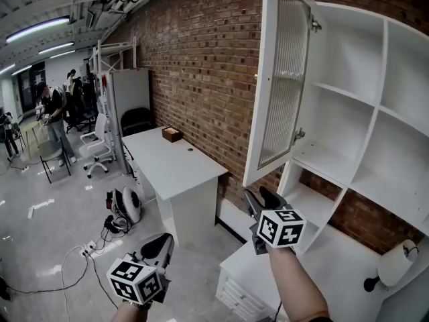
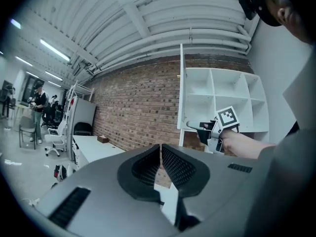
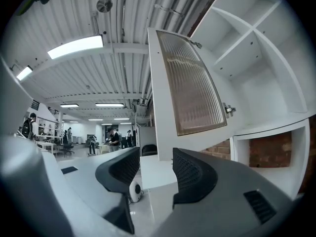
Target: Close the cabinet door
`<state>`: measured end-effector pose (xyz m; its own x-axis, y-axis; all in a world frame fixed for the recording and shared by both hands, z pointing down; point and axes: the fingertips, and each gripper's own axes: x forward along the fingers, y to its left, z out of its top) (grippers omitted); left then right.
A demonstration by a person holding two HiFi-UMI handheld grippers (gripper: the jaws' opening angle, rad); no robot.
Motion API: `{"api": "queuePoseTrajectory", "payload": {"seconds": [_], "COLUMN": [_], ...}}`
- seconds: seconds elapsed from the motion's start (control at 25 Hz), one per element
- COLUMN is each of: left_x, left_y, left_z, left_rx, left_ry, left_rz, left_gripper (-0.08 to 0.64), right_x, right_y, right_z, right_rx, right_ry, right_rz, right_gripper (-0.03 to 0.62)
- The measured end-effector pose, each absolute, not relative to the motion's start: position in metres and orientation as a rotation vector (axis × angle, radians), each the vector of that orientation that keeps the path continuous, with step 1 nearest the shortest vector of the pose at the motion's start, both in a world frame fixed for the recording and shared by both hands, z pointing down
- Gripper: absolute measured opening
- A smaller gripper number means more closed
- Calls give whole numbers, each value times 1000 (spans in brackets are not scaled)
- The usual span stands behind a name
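The cabinet door (image 1: 285, 79), a white frame round ribbed glass, stands swung wide open from the white shelf cabinet (image 1: 365, 119). My right gripper (image 1: 259, 198) is just below the door's lower free corner, open, with nothing between its pads. In the right gripper view the door (image 3: 190, 93) rises above and beyond the right gripper (image 3: 155, 168). My left gripper (image 1: 161, 244) hangs lower left, away from the cabinet, shut on nothing. The left gripper view shows the left gripper (image 2: 161, 154), the door (image 2: 181, 93) edge-on and the right gripper (image 2: 193, 126) beside it.
A white desk (image 1: 181, 173) with a small brown box (image 1: 172, 134) stands along the brick wall left of the cabinet. A low white drawer unit (image 1: 244, 280) sits under the door. A fan (image 1: 127, 205) and cables lie on the floor. People and chairs are far left.
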<state>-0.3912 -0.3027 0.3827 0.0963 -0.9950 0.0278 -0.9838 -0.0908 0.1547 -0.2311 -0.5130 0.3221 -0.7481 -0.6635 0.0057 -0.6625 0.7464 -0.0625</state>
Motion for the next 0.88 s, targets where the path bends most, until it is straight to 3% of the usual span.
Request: {"api": "queuePoseTrajectory", "payload": {"seconds": [0.4,0.88], "left_x": [-414,-415], "left_y": [-308,-315], "left_z": [390,391], "left_rx": [2136,2123], "left_ry": [-2107,-2111], "left_rz": [-105,-86], "left_gripper": [23,23], "right_x": [-257,-252], "right_y": [-553,-574], "right_z": [317,321], "right_rx": [-1313,-1363], "right_ry": [2847,2849], "right_rz": [79,41], "right_gripper": [264,265]}}
